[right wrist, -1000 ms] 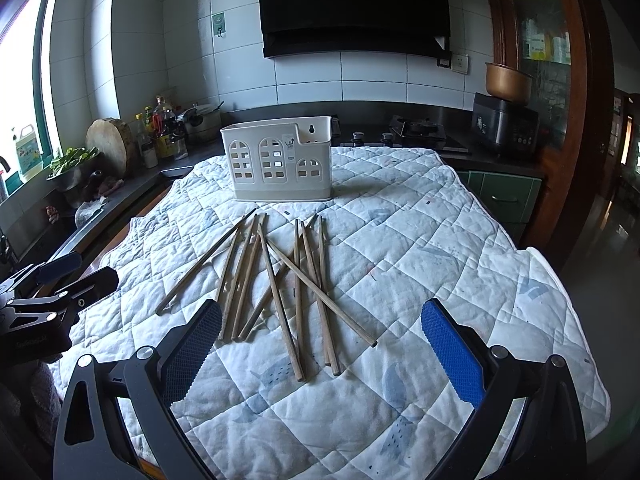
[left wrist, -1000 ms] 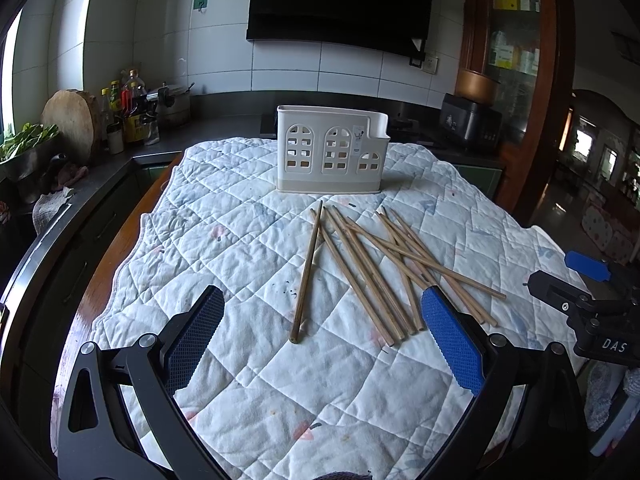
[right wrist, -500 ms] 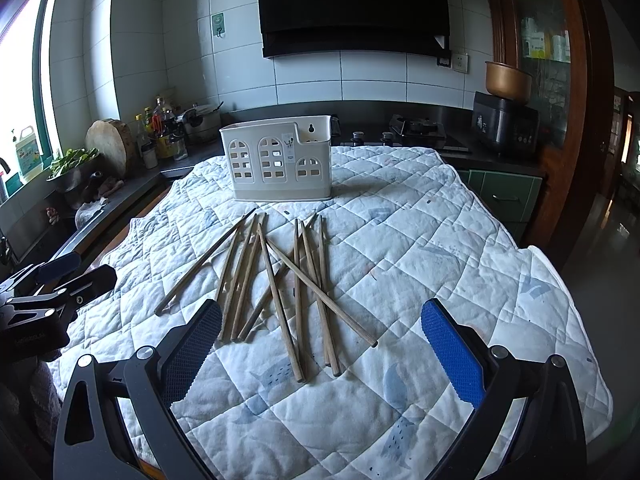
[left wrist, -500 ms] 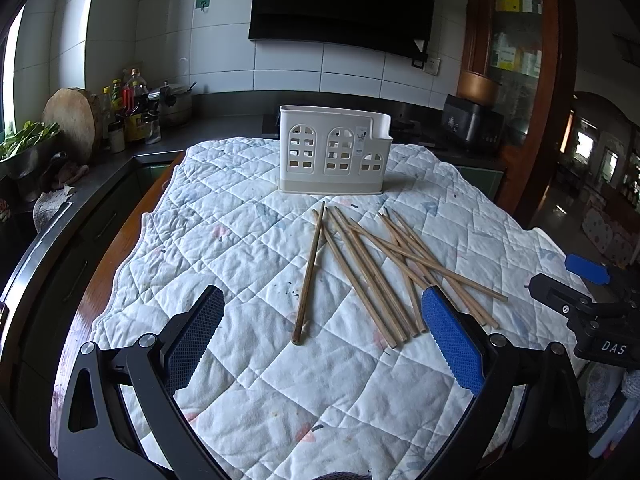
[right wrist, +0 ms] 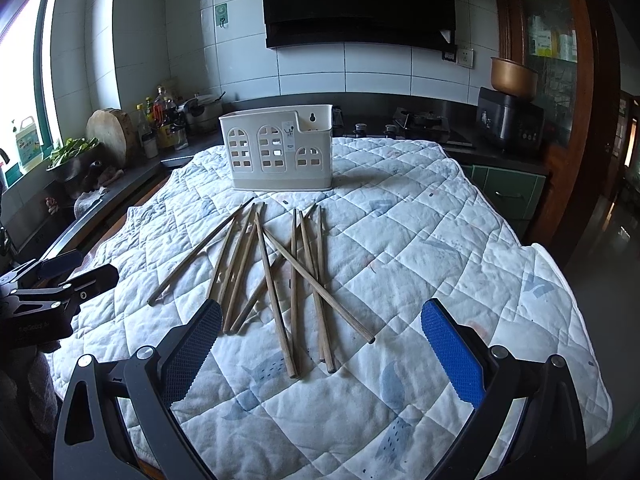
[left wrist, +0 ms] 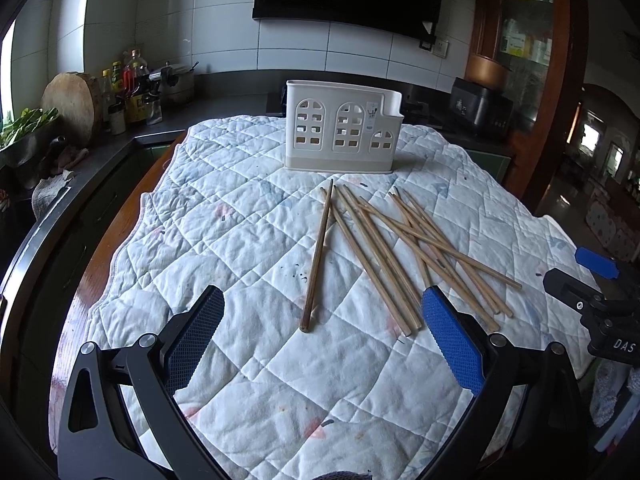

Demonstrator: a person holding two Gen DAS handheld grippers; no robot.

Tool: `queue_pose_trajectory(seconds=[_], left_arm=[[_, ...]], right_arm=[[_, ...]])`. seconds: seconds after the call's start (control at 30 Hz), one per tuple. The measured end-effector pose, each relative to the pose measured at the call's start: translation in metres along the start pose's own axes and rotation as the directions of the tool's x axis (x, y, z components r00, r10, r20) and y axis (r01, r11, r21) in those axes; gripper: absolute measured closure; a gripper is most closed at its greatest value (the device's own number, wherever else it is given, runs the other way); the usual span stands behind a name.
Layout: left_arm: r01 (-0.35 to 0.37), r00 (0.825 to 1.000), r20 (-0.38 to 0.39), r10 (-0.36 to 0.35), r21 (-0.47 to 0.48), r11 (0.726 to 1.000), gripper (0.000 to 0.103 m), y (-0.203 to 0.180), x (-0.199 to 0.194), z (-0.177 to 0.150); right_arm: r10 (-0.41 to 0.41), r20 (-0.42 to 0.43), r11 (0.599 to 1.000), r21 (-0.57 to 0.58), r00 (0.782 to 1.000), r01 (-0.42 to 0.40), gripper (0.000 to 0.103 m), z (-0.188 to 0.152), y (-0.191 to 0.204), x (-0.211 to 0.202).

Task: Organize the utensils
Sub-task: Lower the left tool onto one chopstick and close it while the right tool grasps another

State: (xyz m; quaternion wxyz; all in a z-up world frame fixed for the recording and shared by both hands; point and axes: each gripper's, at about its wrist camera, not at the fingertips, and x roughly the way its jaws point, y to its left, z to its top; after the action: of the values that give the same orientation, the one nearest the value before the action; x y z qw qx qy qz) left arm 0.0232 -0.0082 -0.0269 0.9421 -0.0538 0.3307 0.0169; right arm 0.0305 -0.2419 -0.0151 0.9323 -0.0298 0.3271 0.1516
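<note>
**Setting: a home kitchen**

White wall tiles (right wrist: 312,68) behind a dark range hood (right wrist: 360,0); a gas hob (right wrist: 420,124) set in the dark counter (left wrist: 224,106). Oil bottles (right wrist: 160,120), a round chopping block (right wrist: 110,128), greens (right wrist: 72,150) and a rice cooker (right wrist: 510,120) line it.

Daylight enters from the window (right wrist: 24,92) at far left, blown out to white in the right wrist view, and leaves the quilted cloth (right wrist: 400,240) evenly lit while the range hood (right wrist: 360,0) and wooden cabinet (right wrist: 560,80) go dark. The utensil caddy (left wrist: 340,126) casts a soft shadow to its right on the cloth, and the chopsticks (left wrist: 384,244) cast only thin, faint ones. Both views are sharp at centre with strong fisheye bending of the wall tiles (left wrist: 168,40) and black vignetting in the corners.
</note>
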Motion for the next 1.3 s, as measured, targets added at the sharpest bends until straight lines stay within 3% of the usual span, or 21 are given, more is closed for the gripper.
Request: queue_pose_trajectory(seconds=[1.0,1.3], left_arm=[[-0.017,0.979,-0.205,0.008,-0.044,0.999,0.006,0.019,0.051,0.0],[-0.001,0.975,-0.223,-0.006,-0.032,0.999,0.007,0.019,0.062,0.002]], right_arm=[[0.026,-0.125,0.999,-0.039,0.992,-0.031,0.008,-0.001,-0.02,0.047],[0.059,-0.17,0.997,-0.046,0.984,-0.068,0.022,0.002,-0.026,0.067]])
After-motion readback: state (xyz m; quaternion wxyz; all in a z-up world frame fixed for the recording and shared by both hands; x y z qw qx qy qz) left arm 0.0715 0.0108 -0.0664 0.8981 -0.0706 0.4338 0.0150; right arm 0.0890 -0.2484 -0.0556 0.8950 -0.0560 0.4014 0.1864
